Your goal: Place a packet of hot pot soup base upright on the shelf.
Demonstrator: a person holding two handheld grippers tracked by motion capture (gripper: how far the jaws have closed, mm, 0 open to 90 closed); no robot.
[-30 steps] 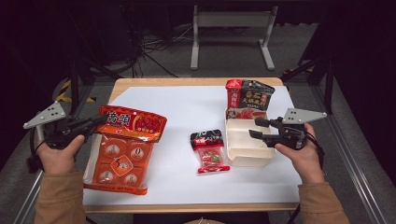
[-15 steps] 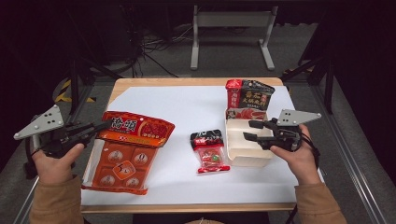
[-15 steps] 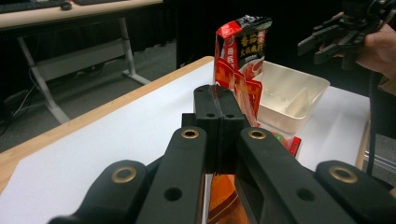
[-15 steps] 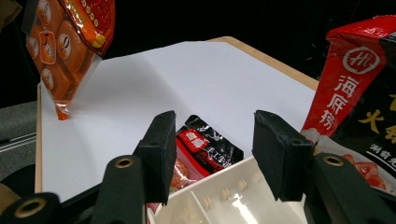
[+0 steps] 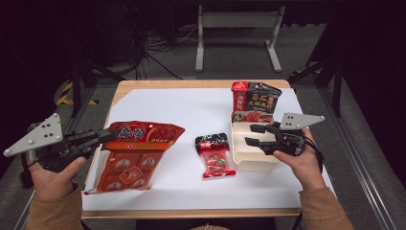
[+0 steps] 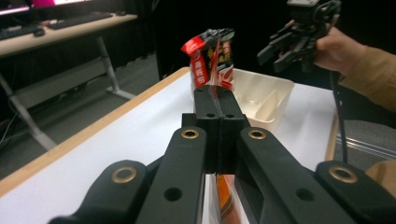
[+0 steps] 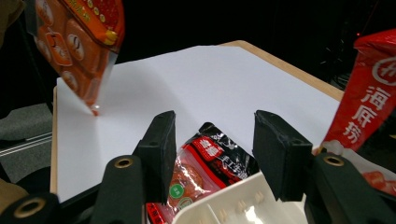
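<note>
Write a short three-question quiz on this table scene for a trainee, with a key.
1. True or false: the left gripper is shut on the big orange packet.
2. Which thing lies between the orange packet and the cream tray?
A. a mug
B. a small red and black packet
C. a spoon
3. Fill in: the right gripper hovers over the cream ____ with its jaws open.

Key: 1 true; 2 B; 3 tray.
</note>
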